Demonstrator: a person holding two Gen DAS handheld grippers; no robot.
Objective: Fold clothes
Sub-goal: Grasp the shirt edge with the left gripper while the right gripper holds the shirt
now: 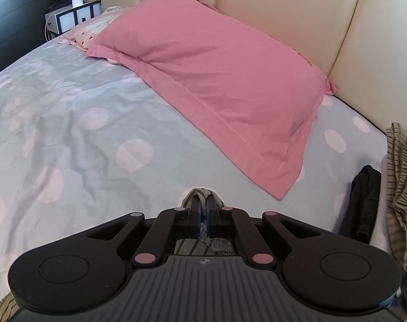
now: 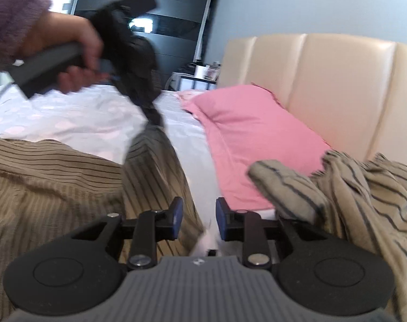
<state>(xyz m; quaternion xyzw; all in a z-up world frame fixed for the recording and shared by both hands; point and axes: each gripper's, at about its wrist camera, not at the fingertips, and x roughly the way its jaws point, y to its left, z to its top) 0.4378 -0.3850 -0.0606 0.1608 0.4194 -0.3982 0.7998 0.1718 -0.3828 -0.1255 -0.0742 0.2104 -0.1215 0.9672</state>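
Note:
A tan shirt with dark stripes (image 2: 55, 182) lies spread on the bed, and another bunch of it is heaped at the right (image 2: 359, 187). My left gripper (image 2: 153, 118), blurred and held by a hand (image 2: 69, 45) in a purple sleeve, lifts a peak of the shirt off the bed. In the left wrist view that gripper (image 1: 203, 201) is shut on a fold of the striped cloth (image 1: 192, 197). My right gripper (image 2: 196, 217) is open, empty, over the gap between the two parts of the shirt.
A pink pillow (image 1: 217, 80) leans on the cream padded headboard (image 1: 297, 13). The sheet (image 1: 69, 134) is pale blue with pink dots. A dark item (image 1: 364, 204) and striped cloth (image 1: 402, 187) lie at the right. A nightstand (image 1: 72, 16) stands beyond the bed.

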